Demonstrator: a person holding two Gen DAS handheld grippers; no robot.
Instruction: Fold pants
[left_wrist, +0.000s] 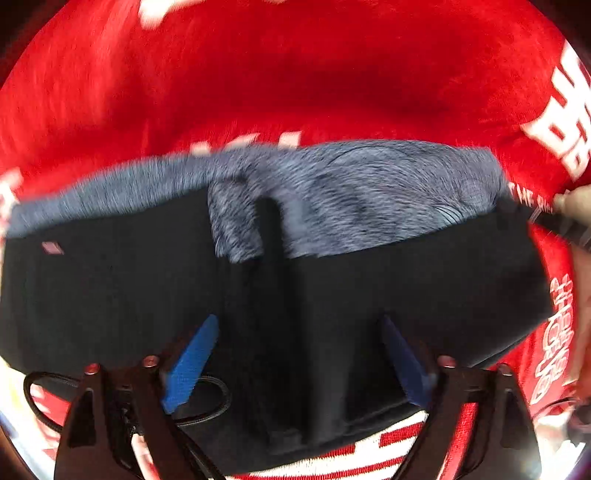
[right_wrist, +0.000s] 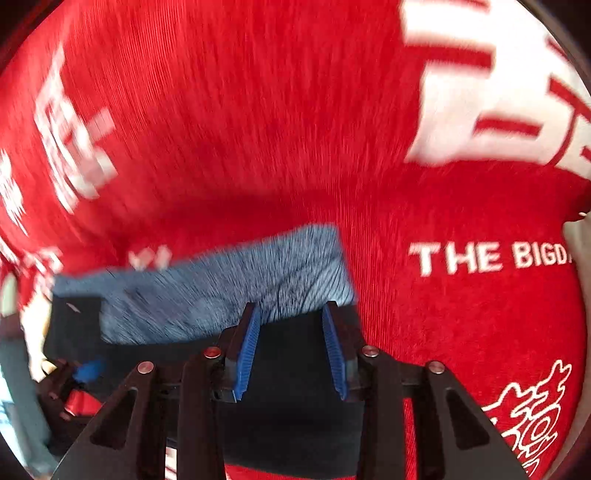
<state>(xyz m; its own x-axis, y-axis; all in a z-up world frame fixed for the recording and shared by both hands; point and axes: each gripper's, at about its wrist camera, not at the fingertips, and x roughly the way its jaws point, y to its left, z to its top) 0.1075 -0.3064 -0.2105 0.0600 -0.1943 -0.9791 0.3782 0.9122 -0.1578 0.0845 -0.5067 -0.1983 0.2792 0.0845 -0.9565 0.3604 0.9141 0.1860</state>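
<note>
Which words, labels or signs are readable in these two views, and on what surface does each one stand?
"THE BIGD", cut off at the frame edge: white print on the red cloth.
Large white block characters on the red cloth: too blurred and cropped to read.
White emblem on the cloth: a drawing, no readable words.
Small tag on the black pants: too blurred.

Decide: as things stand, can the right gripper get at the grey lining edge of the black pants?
Probably yes. The right gripper hangs open just above the pants, and the grey lining lies bare just beyond its jaws, with nothing between.
</note>
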